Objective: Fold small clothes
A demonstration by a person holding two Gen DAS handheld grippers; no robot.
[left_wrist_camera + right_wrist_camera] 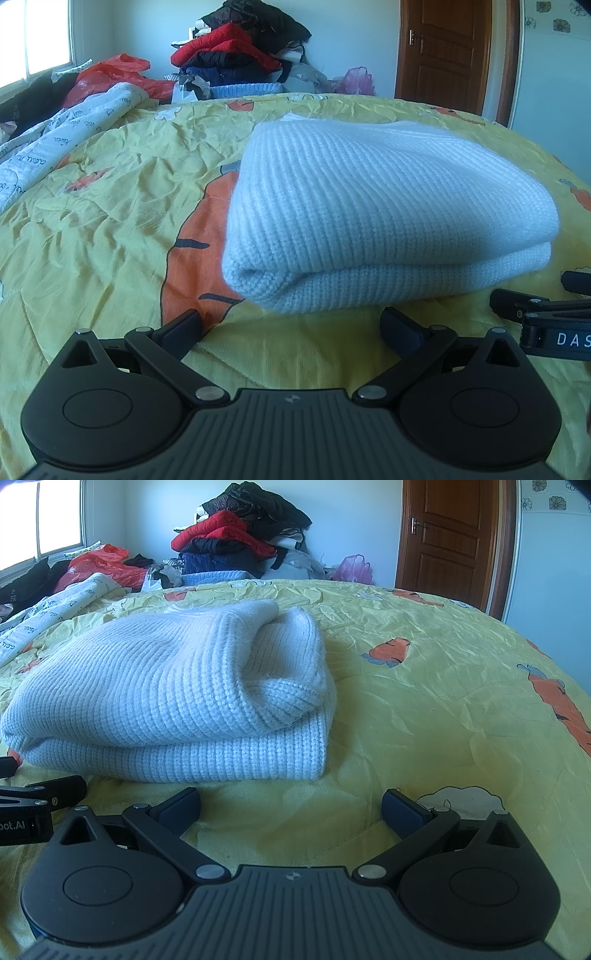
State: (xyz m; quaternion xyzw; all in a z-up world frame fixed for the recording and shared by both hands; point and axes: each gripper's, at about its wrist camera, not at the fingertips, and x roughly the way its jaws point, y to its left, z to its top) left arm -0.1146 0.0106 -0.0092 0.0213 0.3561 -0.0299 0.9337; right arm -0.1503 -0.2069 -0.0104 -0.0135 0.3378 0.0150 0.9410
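A light blue knit sweater (388,206) lies folded in a thick stack on the yellow bedspread (110,229). In the right wrist view the sweater (166,701) sits left of centre with a rolled edge on its right side. My left gripper (291,325) is open and empty, low over the bedspread just in front of the sweater's near edge. My right gripper (291,805) is open and empty, in front of the sweater's right corner. Each gripper shows at the edge of the other's view: the right one (546,314), the left one (37,797).
A tall pile of dark and red clothes (240,48) stands at the far side of the bed. A white printed quilt (55,140) and a red plastic bag (110,74) lie at the far left. A brown door (443,51) is at the back right.
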